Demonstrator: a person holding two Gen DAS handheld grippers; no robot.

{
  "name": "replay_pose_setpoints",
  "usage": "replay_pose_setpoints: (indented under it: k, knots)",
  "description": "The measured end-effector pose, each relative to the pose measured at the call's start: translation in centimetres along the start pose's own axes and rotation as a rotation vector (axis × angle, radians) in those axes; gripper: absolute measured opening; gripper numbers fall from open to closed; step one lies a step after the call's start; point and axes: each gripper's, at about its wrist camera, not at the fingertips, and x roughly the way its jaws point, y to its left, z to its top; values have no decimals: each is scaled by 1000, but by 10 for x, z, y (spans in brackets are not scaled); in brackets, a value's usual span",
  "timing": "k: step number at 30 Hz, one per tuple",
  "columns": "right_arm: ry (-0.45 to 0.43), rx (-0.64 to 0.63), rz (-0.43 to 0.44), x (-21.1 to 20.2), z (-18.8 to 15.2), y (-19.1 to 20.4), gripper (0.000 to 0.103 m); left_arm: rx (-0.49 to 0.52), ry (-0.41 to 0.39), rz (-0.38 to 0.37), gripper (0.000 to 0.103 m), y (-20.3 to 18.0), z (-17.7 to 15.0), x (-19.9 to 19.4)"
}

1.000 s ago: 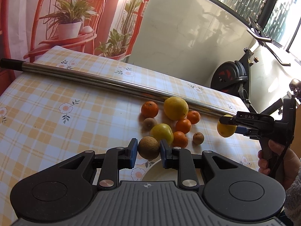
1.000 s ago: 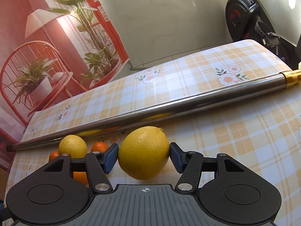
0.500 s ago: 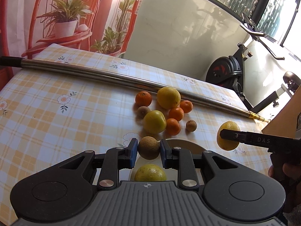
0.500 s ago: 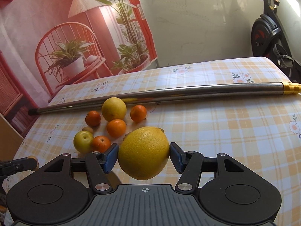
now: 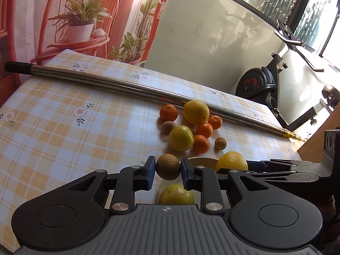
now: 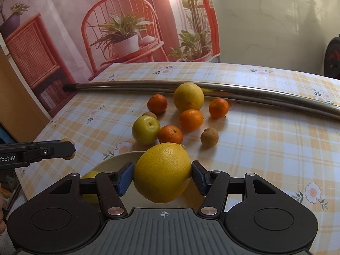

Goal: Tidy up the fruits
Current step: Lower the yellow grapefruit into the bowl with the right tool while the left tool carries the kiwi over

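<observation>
In the left wrist view the left gripper [image 5: 167,169] has its blue fingers [image 5: 150,171] clamped on a small brown round fruit [image 5: 167,166], held at lower centre over the cream plate [image 5: 198,159]. A yellow-green citrus [image 5: 176,194] already lies in that plate, just below the held fruit. In the right wrist view the right gripper [image 6: 162,175] has its fingers clamped on a large yellow citrus [image 6: 162,173], hanging above the plate's rim at lower centre; the left gripper enters from the left edge, close by.

Beyond the plate, mid-frame, sit a yellow-green apple [image 6: 146,129], four tangerines [image 6: 170,134], another big yellow citrus [image 6: 188,96] and two small brown fruits [image 6: 209,137] on the checked table [image 6: 265,140], with a long metal pole [image 6: 244,92] behind.

The risk, as I judge it: both grippers crowd the same plate, so they may collide, or a released round fruit may strike the one inside and roll off.
</observation>
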Motion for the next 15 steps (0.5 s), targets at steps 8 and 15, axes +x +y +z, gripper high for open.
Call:
replay_pose_setpoints:
  k: [8,15]
  knots:
    - [53,-3,-25,0,-13,5,55,7,24,-26,27,-4,-8,0]
    - [71,22,-65,-6,-26,-3,55,26,51,-39,27,-10,-18,-1]
